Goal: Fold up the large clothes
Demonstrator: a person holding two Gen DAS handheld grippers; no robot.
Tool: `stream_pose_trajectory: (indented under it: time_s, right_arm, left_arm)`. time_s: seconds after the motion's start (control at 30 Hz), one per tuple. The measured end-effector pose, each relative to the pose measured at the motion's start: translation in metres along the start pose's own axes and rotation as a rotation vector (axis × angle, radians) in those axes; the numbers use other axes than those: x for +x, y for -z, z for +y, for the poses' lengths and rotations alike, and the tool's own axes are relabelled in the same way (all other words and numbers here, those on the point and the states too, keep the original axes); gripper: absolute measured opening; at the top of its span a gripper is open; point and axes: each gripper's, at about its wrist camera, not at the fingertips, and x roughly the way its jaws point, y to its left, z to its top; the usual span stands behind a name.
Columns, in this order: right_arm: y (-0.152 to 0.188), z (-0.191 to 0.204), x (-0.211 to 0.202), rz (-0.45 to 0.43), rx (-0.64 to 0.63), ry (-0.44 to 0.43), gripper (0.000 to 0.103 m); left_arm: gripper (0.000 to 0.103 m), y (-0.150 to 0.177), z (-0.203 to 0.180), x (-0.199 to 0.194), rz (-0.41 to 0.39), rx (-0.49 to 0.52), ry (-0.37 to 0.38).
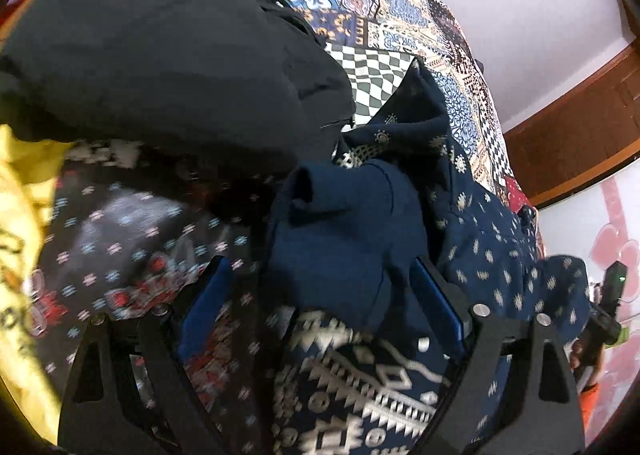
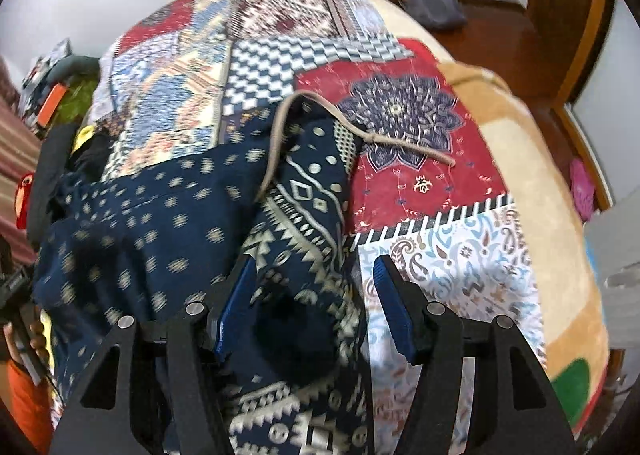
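On the bed, over a patchwork bedspread (image 2: 392,107), lies a crumpled navy printed garment (image 2: 152,215), dotted with small cream motifs over most of its cloth and banded with cream geometric borders along one part. A beige drawstring (image 2: 320,103) loops out of its upper folds and trails across a red patch of the bedspread.

The right hand-held gripper (image 2: 316,291) hangs over the garment's bordered edge, its blue-padded fingers spread wide; bunched cloth rises between them, against the left pad, while the right pad stands apart from it over a paisley patch. The left hand-held gripper (image 1: 324,283) is likewise spread, with a plain navy fold of the garment (image 1: 344,223) heaped between its fingers and lying against the right pad; the left pad is blurred and seems clear of the fold.

Just beside the garment, in the left wrist view, a black padded jacket (image 1: 160,47) lies heaped above a dark cloth printed with small red and white marks (image 1: 120,239). A yellow cloth (image 1: 20,223) at the left edge carries dark printing, too blurred to read. Beyond the bed run a white wall and wooden trim (image 1: 568,135). No legible label or brand shows anywhere.
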Motion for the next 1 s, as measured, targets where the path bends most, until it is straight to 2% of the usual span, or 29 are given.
stream_pose_trajectory:
  time_s: [0.2, 0.27, 0.4, 0.5, 0.6, 0.63, 0.67, 0.7, 0.73, 0.8, 0.9, 0.97, 1.0]
  right_arm:
    - [-0.017, -0.010, 0.029, 0.046, 0.061, -0.027, 0.057]
    - [-0.022, -0.010, 0.037, 0.057, 0.065, -0.038, 0.057]
    - [-0.028, -0.005, 0.049, 0.061, 0.055, -0.042, 0.057]
    - [-0.034, 0.002, 0.055, 0.042, 0.022, -0.034, 0.060]
    - [-0.039, 0.008, 0.062, 0.027, 0.001, -0.032, 0.060]
    - [-0.040, 0.009, 0.064, 0.020, -0.008, -0.032, 0.057]
    - [-0.042, 0.009, 0.065, 0.016, -0.010, -0.030, 0.056]
    - [-0.042, 0.009, 0.065, 0.015, -0.009, -0.033, 0.048]
    - [-0.041, 0.009, 0.064, 0.015, -0.009, -0.040, 0.034]
    - [-0.042, 0.009, 0.064, 0.024, 0.007, -0.062, 0.015]
    - [-0.042, 0.006, 0.049, -0.004, 0.036, -0.114, 0.011]
    - [-0.043, 0.010, 0.029, -0.056, 0.024, -0.131, 0.010]
    - [-0.044, 0.012, 0.019, -0.080, 0.018, -0.137, 0.010]
  left_arm:
    - [0.087, -0.018, -0.014, 0.023, 0.002, 0.056, 0.044]
    - [0.081, -0.023, -0.021, 0.029, 0.000, 0.090, 0.053]
    - [0.079, -0.027, -0.030, 0.040, -0.011, 0.149, 0.031]
    - [0.077, -0.032, -0.028, 0.050, -0.022, 0.124, 0.023]
    - [0.067, -0.032, -0.023, 0.049, -0.042, 0.052, 0.022]
    - [0.058, -0.032, -0.021, 0.047, -0.047, 0.025, 0.028]
    - [0.053, -0.032, -0.020, 0.045, -0.050, 0.001, 0.038]
    - [0.043, -0.033, -0.019, 0.043, -0.049, -0.017, 0.044]
    - [0.035, -0.033, -0.020, 0.042, -0.046, -0.024, 0.045]
    - [0.025, -0.032, -0.021, 0.035, -0.041, -0.025, 0.039]
    - [0.014, -0.032, -0.026, 0.019, -0.045, -0.016, 0.042]
    - [0.012, -0.032, -0.034, 0.006, -0.048, -0.010, 0.102]
    - [0.012, -0.031, -0.040, -0.002, -0.060, 0.006, 0.106]
